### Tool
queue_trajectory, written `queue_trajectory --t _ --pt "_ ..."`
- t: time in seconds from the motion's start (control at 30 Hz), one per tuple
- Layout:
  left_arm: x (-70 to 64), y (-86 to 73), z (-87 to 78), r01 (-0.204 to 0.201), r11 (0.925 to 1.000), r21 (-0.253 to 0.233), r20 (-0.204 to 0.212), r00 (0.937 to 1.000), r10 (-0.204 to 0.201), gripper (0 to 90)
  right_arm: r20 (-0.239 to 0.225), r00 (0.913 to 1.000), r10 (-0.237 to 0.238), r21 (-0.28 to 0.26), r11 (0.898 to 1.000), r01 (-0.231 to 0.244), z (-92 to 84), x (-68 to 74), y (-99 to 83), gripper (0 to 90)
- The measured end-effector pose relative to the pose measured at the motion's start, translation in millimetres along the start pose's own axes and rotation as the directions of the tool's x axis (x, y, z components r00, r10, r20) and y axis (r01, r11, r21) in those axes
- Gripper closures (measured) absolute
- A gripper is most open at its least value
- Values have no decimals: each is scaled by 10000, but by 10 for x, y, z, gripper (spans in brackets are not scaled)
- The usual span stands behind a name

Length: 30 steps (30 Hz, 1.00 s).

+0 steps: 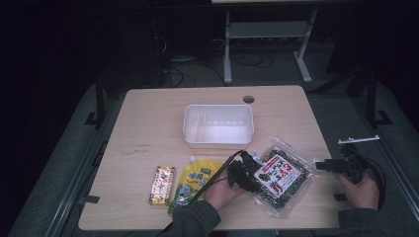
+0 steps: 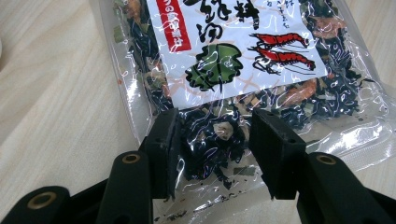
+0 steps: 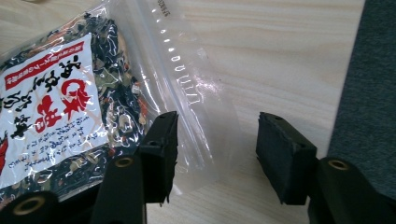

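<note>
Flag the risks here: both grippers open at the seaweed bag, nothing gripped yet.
1. The left gripper straddles the seaweed bag over loose contents; closing may crush flakes or slip on glossy film.
2. The right gripper faces only the bag's clear empty end near the table edge; thin film may slide out.

Both grippers sit low with jaws spread: left gripper mid-table, right gripper (hand-held) at its edge.

Dim room, glare on plastic
</note>
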<state>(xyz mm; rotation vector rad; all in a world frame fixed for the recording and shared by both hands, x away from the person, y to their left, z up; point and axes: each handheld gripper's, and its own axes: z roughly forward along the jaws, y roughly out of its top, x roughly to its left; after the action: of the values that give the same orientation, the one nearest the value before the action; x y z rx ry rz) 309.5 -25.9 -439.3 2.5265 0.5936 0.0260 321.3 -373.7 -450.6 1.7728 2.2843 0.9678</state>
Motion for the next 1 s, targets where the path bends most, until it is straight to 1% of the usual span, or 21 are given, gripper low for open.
queue_trajectory --t 0.03,0.07,0.17,0.3,0.37,0.4,0.43,0.53,0.6,0.7,0.73,0.87,0.93,1.0 --pt "-2 0 0 -1 10000 -2 -12 10000 1 526 -165 9998 58 -13 10000 -58 4 -1 -2 565" --pt "-4 0 1 -30 10000 2 -38 10000 30 527 -235 9996 162 19 9999 -162 7 1 -1 586" --pt "-8 0 1 -63 10000 21 -78 9999 64 527 -308 9992 241 32 9997 -240 8 22 2 657" --pt "-6 -2 1 -58 10000 16 -85 9999 58 528 35 9998 181 -21 9998 -181 -17 62 5 761" --pt "-5 -2 2 -30 10000 3 -122 9999 30 527 98 9999 131 -60 9999 -130 -29 64 2 822" --pt "-4 -2 4 -15 10000 -10 -117 9999 15 526 205 9997 157 -34 9999 -156 -39 69 -1 857" --pt "-3 -2 4 13 10000 -24 -99 10000 -13 523 233 9996 146 -78 9999 -144 -50 70 -3 875" --pt "3 -1 3 17 10000 -4 -35 10000 -17 513 163 9998 146 -182 9997 -143 -90 86 4 895" --pt "14 -3 0 32 10000 1 50 10000 -32 498 185 9998 118 -109 9999 -116 -119 115 18 897" --pt "47 -3 -12 173 9998 -18 122 9998 -173 468 238 9997 -87 -118 9999 90 -176 172 39 898" --pt "57 -3 -19 231 9997 -78 131 9997 -229 455 279 9994 -218 -157 9996 223 -201 194 47 898" --pt "98 0 -52 461 9983 -358 237 9987 -453 367 342 9985 -434 -354 9984 446 -342 282 73 899" --pt "133 -1 -62 660 9964 -524 424 9971 -638 298 426 9974 -589 -509 9968 610 -409 323 84 899" --pt "161 -2 -68 896 9938 -656 445 9952 -868 265 482 9961 -737 -547 9956 763 -468 375 98 899"
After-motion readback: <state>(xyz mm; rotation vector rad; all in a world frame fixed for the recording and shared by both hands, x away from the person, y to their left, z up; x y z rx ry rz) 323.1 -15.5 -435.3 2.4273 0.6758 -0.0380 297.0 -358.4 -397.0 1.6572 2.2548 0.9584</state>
